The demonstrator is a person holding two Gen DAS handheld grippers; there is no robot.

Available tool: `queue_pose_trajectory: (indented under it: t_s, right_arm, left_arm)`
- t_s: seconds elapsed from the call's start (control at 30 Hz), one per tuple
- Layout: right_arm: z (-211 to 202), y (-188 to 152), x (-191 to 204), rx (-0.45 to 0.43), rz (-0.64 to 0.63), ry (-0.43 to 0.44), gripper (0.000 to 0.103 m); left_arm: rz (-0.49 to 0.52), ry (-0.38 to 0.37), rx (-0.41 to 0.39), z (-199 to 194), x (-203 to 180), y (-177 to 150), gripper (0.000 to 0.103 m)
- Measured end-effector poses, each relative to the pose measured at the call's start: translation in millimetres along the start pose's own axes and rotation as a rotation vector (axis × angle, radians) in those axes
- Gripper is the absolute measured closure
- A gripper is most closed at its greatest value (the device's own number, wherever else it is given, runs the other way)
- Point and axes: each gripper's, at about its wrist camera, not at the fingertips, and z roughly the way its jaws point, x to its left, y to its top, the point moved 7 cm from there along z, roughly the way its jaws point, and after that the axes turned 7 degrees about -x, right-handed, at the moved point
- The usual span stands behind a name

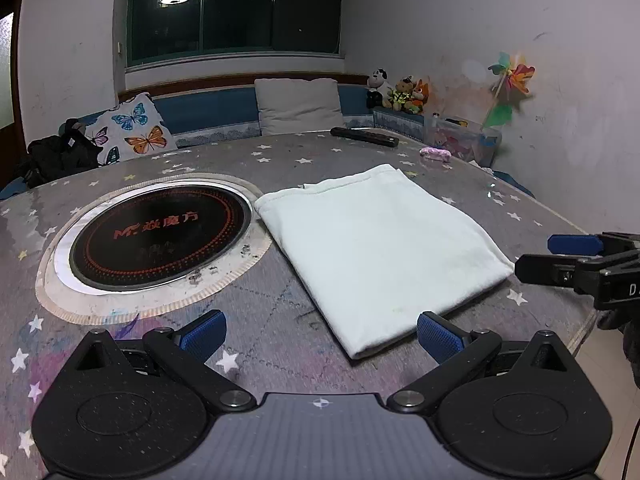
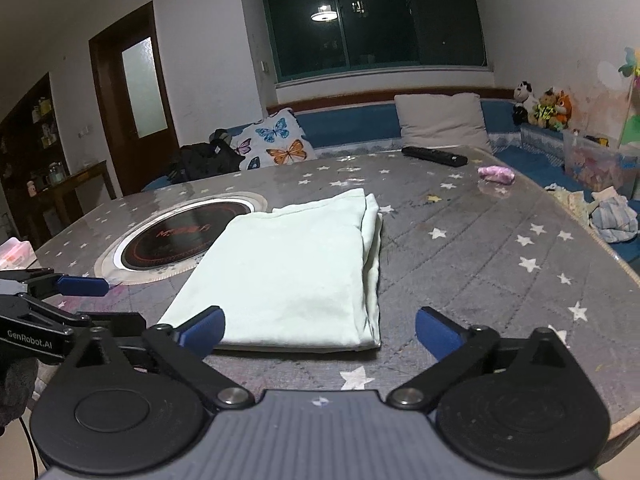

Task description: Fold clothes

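Where the round table point(image 1: 280, 320) fills both views, its grey star-printed cover carries every item listed here.

Built-in round cooktop point(image 1: 160, 236): black glass with red lettering, set in a pale ring, left of centre in the left wrist view.

Folded garment point(image 1: 376, 248): pale, white to mint, lying flat on the table as a neat rectangle, one corner just beside the cooktop's ring. In the right wrist view the garment point(image 2: 296, 272) shows stacked layer edges along its right side and its near fold close to the table's front edge.

Left gripper point(image 1: 320, 336): jaws spread wide, blue pads to either side of the garment's near corner, nothing clasped.

Right gripper point(image 2: 320, 332): jaws likewise fully parted, released, near the garment's front edge; no cloth between the pads.

Remote control point(image 1: 364, 137): black, at the far side of the table.

Small pink object point(image 1: 435, 155): near the far right rim; kind cannot be told.

Beyond the table: blue bench point(image 2: 352, 124) with grey cushion point(image 1: 298, 106), butterfly-print pillow point(image 1: 134, 130), three plush toys point(image 1: 398, 92), pinwheel point(image 1: 514, 80), dark window point(image 1: 236, 12).
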Motion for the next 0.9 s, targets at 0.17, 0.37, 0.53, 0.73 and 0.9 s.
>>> queue_pose_trajectory:
  t_s: [0.17,0.37,0.53,0.73,0.9]
  right_arm:
    - [-2.9,0.6,3.7,-0.007,-0.005,-0.007,0.0]
    - [-5.8,-2.1,8.4,-0.017,-0.014,-0.021,0.0]
    - [-8.3,-4.1,9.6,-0.023,0.006,-0.012,0.0]
    - [-8.6,-4.9,11.4,-0.028,0.011,-0.008,0.0]
    - [-9.0,-7.1,13.8,-0.026,0.006,-0.008,0.0]
  left_arm:
    - [-0.004,-0.003,0.0,-3.6,-1.6,-2.2,0.0]
    - [-0.001,-0.007,0.009,-6.7,-7.1,-6.5,0.0]
    - [0.012,-0.004,0.01,-10.1,-12.1,-8.7,0.0]
    - [0.015,0.009,0.024,-10.6,-14.1,-11.1,0.0]
    - [0.02,0.025,0.049,-7.8,-15.9,-15.4,0.0]
